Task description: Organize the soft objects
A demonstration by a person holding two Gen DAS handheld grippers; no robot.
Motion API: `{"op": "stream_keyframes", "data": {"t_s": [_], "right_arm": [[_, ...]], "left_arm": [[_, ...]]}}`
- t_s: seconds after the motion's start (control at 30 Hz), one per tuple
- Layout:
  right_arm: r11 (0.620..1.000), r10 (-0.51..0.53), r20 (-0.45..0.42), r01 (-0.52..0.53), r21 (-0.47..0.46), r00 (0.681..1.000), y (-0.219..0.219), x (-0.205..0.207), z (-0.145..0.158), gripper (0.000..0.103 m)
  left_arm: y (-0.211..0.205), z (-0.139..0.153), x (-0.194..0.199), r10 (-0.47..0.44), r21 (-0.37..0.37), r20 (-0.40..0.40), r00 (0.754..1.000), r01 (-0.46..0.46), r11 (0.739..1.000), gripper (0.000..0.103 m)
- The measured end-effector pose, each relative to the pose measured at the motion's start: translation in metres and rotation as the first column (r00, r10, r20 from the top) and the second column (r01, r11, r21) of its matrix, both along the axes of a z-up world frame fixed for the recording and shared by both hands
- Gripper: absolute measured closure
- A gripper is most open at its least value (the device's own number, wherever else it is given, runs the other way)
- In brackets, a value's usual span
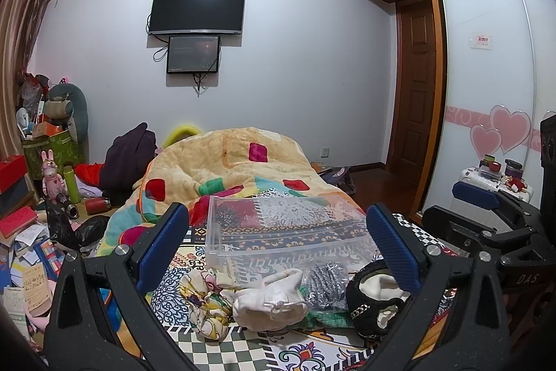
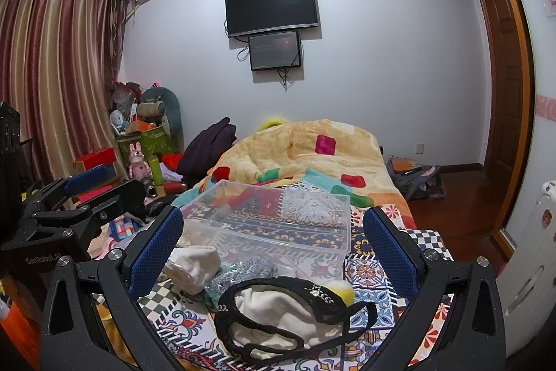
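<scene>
A clear plastic bin [image 1: 278,252] [image 2: 326,252] stands on the patterned bedspread. In front of it lie soft items: a white knit piece [image 1: 267,301] [image 2: 194,266], a floral cloth [image 1: 205,305], a grey sparkly piece [image 1: 325,284] [image 2: 246,270] and a black hat with white lining [image 1: 375,305] [image 2: 278,312]. My left gripper [image 1: 278,249] is open above the pile, holding nothing. My right gripper [image 2: 274,252] is open above the black hat, holding nothing. The right gripper also shows at the right of the left wrist view [image 1: 486,207].
A yellow blanket with coloured patches [image 1: 226,169] [image 2: 305,152] is heaped behind the bin. Clutter, boxes and bottles [image 1: 52,190] fill the floor left of the bed. A wardrobe [image 1: 486,75] and a door stand on the right.
</scene>
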State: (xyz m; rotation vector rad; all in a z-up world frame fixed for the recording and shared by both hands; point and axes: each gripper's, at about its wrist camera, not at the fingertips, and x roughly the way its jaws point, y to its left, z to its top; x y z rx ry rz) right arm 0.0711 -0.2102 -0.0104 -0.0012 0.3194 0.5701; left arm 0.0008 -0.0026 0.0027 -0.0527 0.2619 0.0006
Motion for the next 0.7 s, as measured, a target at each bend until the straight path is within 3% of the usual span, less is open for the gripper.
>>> {"op": "stream_keyframes", "data": {"t_s": [0.7], "right_arm": [[1.000,0.000,-0.003,0.000,0.002,1.000,0.0016,-0.0013,0.0002,0.000]], "left_arm": [[-0.0010,0.0018,0.0002,-0.003,0.000,0.001,1.000,0.003,1.000,0.000]]}}
